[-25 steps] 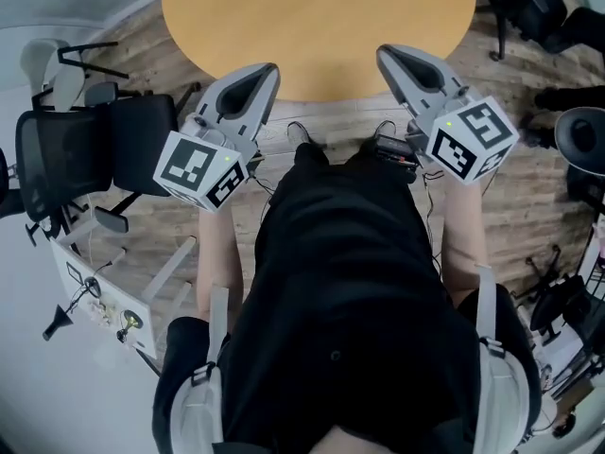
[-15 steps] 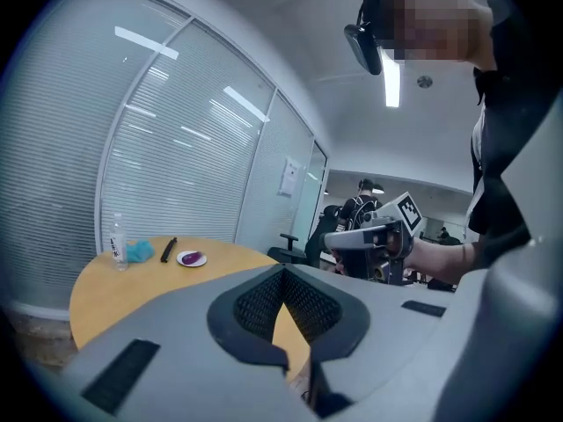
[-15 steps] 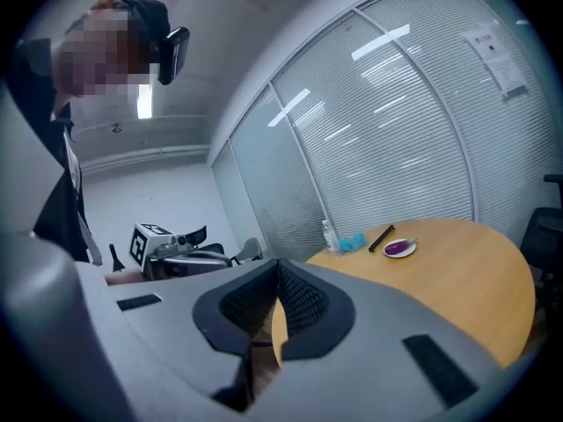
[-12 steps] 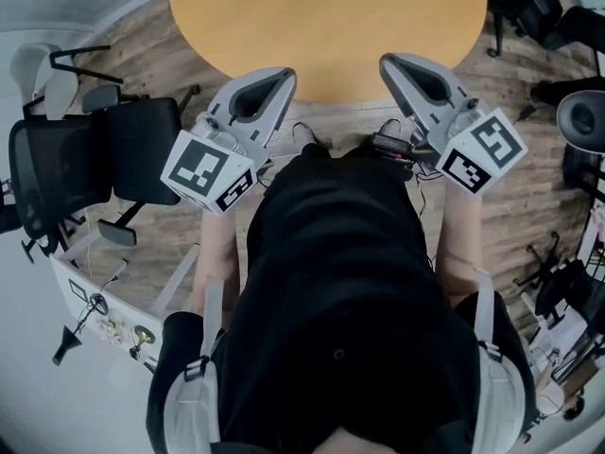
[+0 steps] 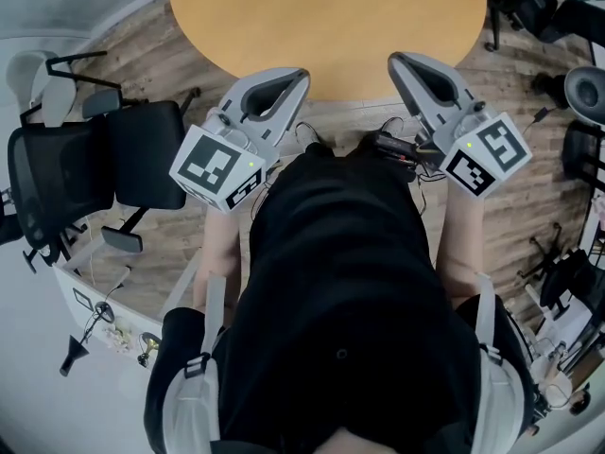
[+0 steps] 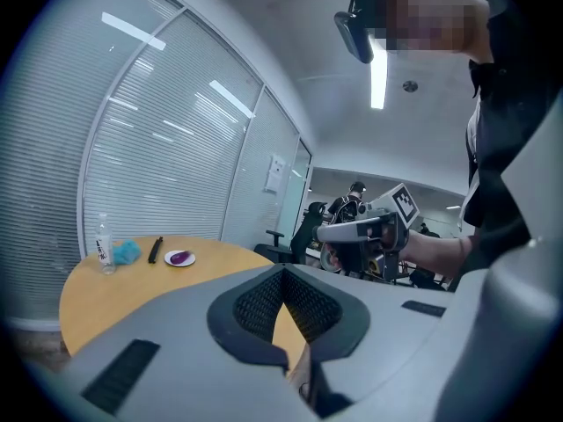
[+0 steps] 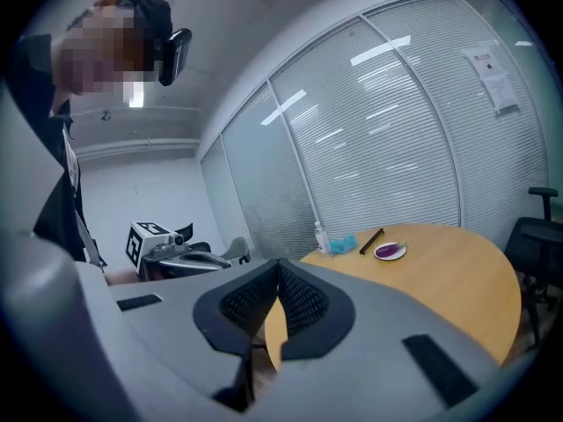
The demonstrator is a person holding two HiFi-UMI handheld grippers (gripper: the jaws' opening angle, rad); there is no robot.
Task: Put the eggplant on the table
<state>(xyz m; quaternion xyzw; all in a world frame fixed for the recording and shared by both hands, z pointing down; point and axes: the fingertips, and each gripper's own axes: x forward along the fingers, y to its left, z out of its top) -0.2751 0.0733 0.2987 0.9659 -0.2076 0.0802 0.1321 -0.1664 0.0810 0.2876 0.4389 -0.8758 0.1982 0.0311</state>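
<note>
From our head we look steeply down on the near edge of the table (image 5: 331, 26); both gripper views look nearly level across it, sharing its far side.

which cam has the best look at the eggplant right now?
Right gripper view, narrowly: the eggplant lies on its white plate far across the table, unblocked but small. Left gripper view shows it just as small. Head view catches only the table's near edge; no eggplant there.

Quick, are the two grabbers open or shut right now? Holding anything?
Left hand-held gripper: closed, holding nothing.
Right hand-held gripper: closed, holding nothing.
</note>
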